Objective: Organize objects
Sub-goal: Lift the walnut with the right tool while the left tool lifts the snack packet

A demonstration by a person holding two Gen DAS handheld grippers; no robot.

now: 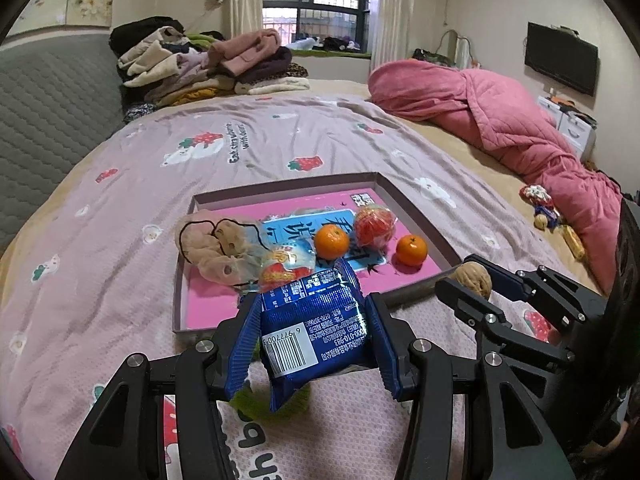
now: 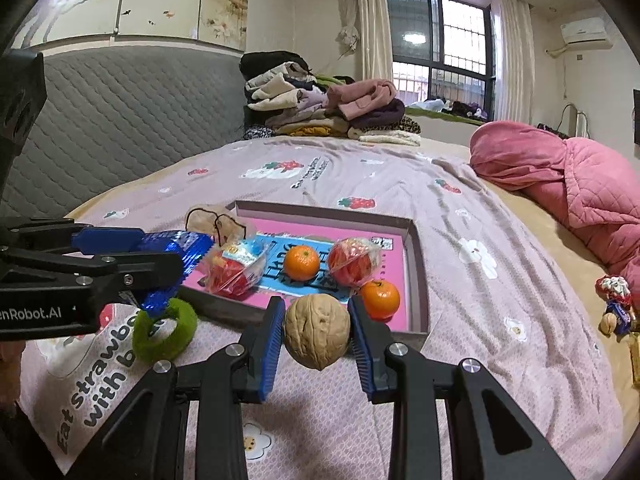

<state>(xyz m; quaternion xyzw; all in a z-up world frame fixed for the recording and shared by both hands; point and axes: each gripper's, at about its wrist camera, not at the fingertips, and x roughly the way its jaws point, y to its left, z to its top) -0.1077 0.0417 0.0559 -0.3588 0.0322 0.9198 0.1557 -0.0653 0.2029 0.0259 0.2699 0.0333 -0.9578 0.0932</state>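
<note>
My left gripper (image 1: 314, 312) is shut on a blue snack packet (image 1: 316, 328), held above the bedspread just in front of the shallow pink-lined tray (image 1: 280, 186). My right gripper (image 2: 316, 320) is shut on a walnut (image 2: 317, 331) at the tray's near edge; in the left wrist view the walnut (image 1: 474, 278) shows at the right. Inside the tray lie two mandarins (image 1: 331, 242) (image 1: 411, 249), two wrapped red snacks (image 1: 374, 226) (image 1: 286, 266) and a beige hair scrunchie (image 1: 218, 248). A green hair tie (image 2: 164, 330) lies on the bed under the left gripper.
Several small wrapped items and another walnut (image 1: 541, 222) lie at the right by the pink quilt (image 1: 520, 128). Folded clothes (image 1: 208, 64) are piled at the far end of the bed. A grey padded headboard (image 2: 120, 128) runs along the left.
</note>
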